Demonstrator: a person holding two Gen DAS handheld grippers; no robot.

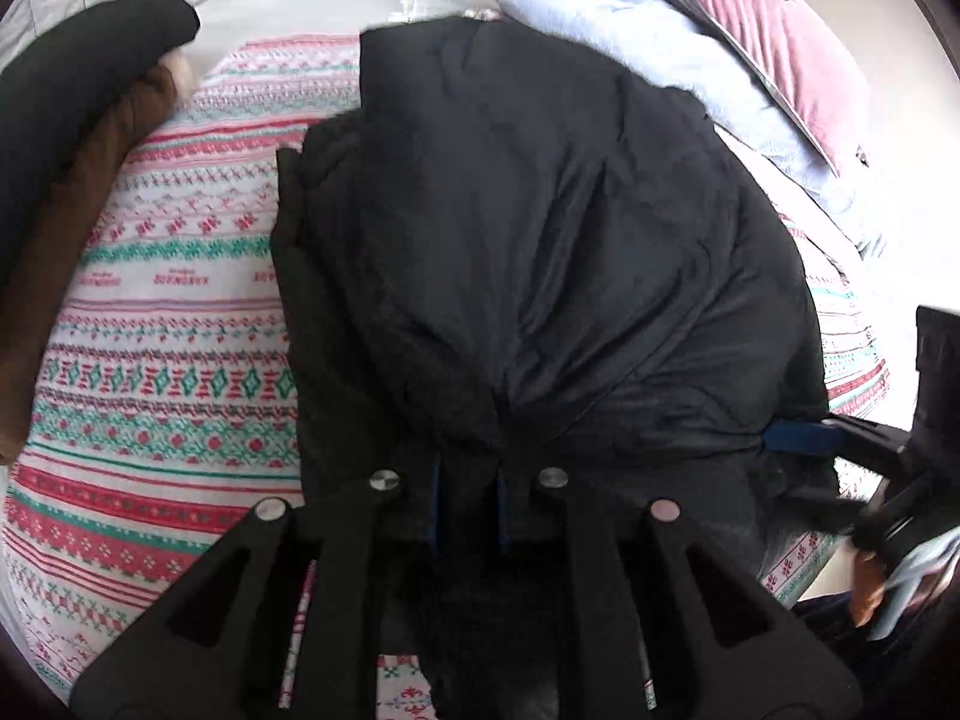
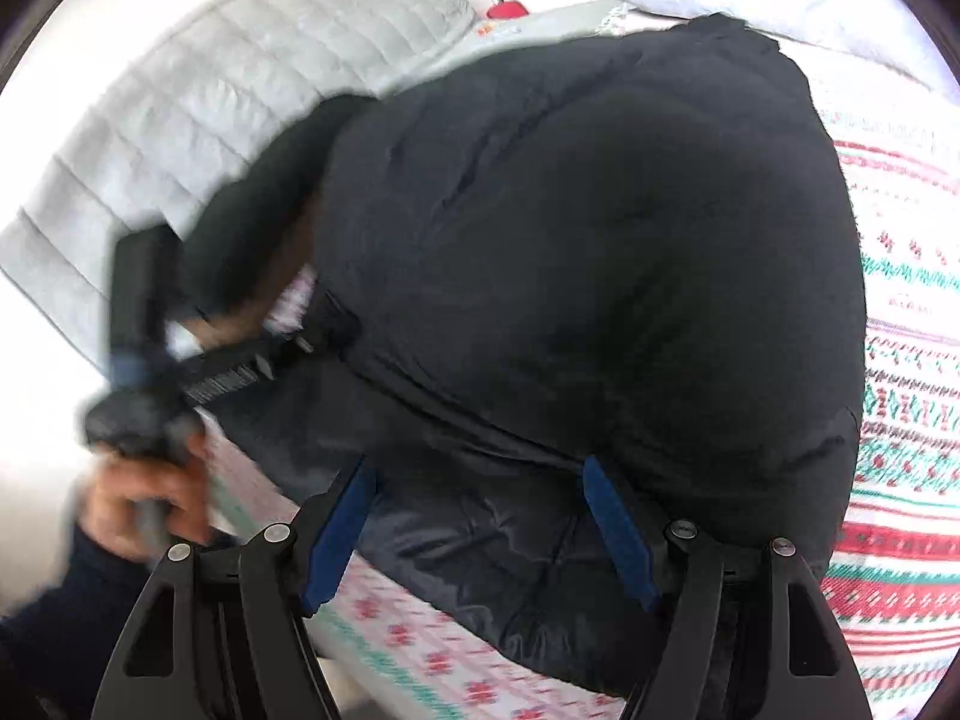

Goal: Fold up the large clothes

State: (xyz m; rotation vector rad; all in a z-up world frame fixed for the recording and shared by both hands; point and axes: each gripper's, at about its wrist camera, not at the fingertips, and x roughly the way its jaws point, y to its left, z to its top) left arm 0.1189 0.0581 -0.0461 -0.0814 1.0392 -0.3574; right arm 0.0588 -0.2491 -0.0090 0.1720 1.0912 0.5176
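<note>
Black puffy jacket (image 1: 540, 252) bunched on the patterned bedspread (image 1: 162, 324), directly ahead of both tools. My left hand-held gripper (image 1: 468, 498) pinches its near hem, fingers pressed together. My right hand-held gripper (image 2: 480, 516) spread wide, blue pads (image 2: 618, 534) straddling jacket fabric. Brown garment (image 1: 66, 228) off left; pink pillow (image 1: 798, 42) beyond.

- Left gripper (image 1: 468, 504): fingertips buried in black jacket (image 1: 540, 240) fabric; only narrow blue pad edges visible.
- Left gripper (image 2: 180, 372) in right wrist view: motion-blurred, together with the hand (image 2: 144, 498) holding it; jaw setting unreadable there.
- Right gripper (image 1: 804, 438) in left wrist view: mostly cut off at frame edge; one blue pad visible.
- Patterned bedspread (image 1: 168, 324): largely covered by the jacket.
- Brown garment (image 1: 78, 204): cut off at left edge, partly under a dark one (image 1: 78, 78).
</note>
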